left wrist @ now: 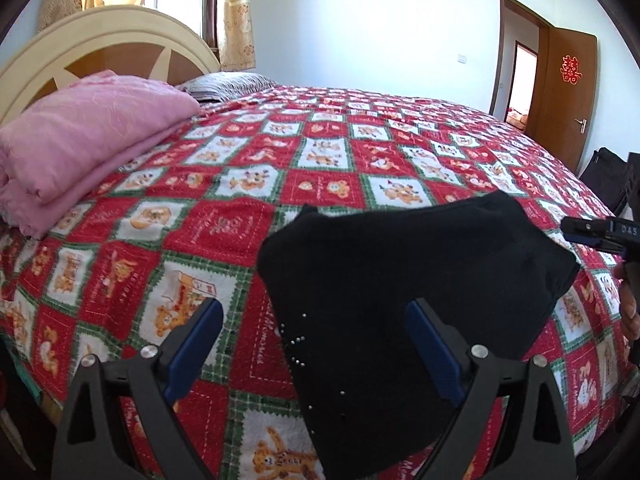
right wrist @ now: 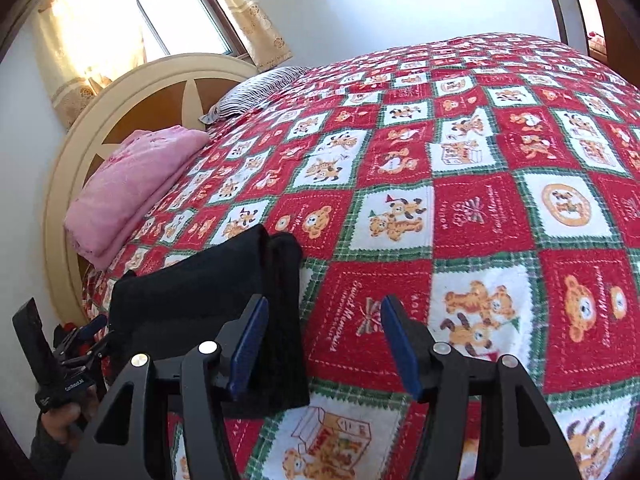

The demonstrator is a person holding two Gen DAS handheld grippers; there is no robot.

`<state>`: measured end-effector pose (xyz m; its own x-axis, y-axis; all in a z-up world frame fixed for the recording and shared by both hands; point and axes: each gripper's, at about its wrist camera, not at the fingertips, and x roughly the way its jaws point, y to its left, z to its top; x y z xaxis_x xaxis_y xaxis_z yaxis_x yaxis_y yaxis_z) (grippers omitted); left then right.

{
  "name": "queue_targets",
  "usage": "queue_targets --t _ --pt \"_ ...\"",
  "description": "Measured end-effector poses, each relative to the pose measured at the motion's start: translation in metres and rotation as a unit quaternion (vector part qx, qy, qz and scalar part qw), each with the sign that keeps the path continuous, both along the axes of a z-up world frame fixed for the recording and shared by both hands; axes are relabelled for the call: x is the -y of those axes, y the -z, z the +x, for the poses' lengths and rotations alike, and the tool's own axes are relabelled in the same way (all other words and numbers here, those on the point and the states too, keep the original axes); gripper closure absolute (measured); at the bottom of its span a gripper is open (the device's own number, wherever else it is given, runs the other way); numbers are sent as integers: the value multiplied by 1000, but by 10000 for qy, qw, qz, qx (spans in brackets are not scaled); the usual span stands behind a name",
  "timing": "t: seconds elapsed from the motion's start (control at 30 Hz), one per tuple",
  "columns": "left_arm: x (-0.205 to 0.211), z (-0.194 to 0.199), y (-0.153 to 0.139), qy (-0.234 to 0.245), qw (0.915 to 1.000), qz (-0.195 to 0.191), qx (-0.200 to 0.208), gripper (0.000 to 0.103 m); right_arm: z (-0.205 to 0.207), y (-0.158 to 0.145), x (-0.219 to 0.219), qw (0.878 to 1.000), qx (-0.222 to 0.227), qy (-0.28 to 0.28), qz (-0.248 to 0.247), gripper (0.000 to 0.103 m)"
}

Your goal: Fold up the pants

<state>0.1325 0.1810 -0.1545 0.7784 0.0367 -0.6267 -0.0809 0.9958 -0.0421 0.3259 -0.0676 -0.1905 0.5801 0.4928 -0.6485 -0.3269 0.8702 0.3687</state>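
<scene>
The black pants [left wrist: 400, 280] lie folded into a compact pile near the front edge of the bed. My left gripper [left wrist: 316, 308] hovers open over the pile's left edge; its right finger is above the cloth and its left finger above the bedspread. In the right wrist view the pants [right wrist: 192, 300] lie left of my right gripper [right wrist: 325, 304], which is open with only bedspread showing between its blue pads [right wrist: 400, 344]. The right gripper [left wrist: 592, 232] also shows at the pile's right side. The left gripper [right wrist: 80, 336] appears at the lower left, held by a hand.
A red, white and green bear-patterned bedspread [left wrist: 240, 184] covers the bed. A folded pink blanket [left wrist: 88, 140] and a striped pillow [left wrist: 228, 84] lie by the cream headboard [left wrist: 100, 36]. A brown door [left wrist: 564, 100] and a black bag [left wrist: 604, 176] stand beyond the bed's far right.
</scene>
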Motion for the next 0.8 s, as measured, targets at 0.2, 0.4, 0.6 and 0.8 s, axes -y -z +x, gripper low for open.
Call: queue_targets --t 0.2,0.4,0.6,0.8 --pt "22 -22 -54 109 9973 190 702 7 -60 -52 13 9965 832 -52 -102 40" --pt "43 -41 -91 282 9925 192 1173 0 -127 -102 32 9832 1694 -1 -683 35" --pt "59 -54 -108 364 9900 318 1325 0 -161 -127 44 9731 2156 125 -800 30" --pt "66 -62 -118 413 9883 350 1428 0 -179 -136 46 9695 2329 186 -736 30"
